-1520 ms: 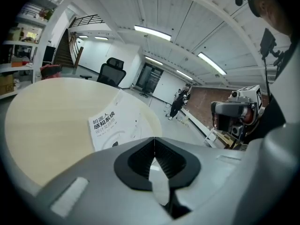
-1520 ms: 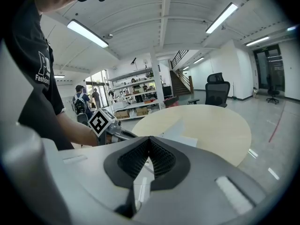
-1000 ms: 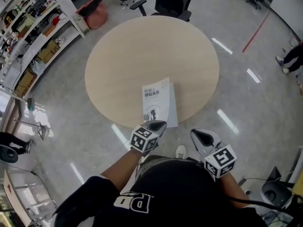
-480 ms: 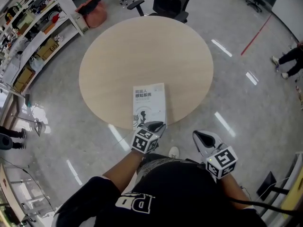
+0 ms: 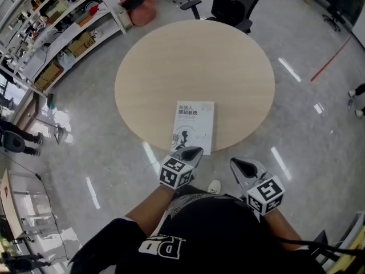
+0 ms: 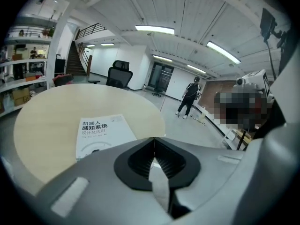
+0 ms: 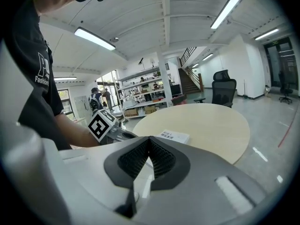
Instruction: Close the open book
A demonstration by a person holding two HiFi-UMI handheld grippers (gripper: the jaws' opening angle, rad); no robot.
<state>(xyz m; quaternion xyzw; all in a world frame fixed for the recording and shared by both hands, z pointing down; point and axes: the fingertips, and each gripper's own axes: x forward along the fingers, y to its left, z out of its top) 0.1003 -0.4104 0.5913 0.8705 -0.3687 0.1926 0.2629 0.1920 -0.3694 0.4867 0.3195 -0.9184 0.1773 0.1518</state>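
Book (image 5: 194, 124) lies shut by the desk's (image 5: 148, 67) near edge; I'd hold left claw (image 5: 191, 152), closing empty, and pinched-together right claw (image 5: 243, 165) clear.

Black T-shirt (image 5: 228, 233), white lettering

Bright, even indoor light throughout. Source: ceiling strip lights (image 6: 154, 29), blown out to white in both gripper views. Head view: the glossy floor (image 5: 85, 136) throws back short white glare streaks around the bench (image 5: 171, 56). The benchtop is matte and evenly lit, with no hard shadow on it. The cover of the book (image 5: 194, 126) is near white, its print sharp. Strong wide-angle bowing in all views; the shelving (image 5: 63, 27) at upper left of the head view curves. Gripper views have black vignette at the corners. Their nearest foreground, at the bottom of the frame, is soft; the background is sharper.
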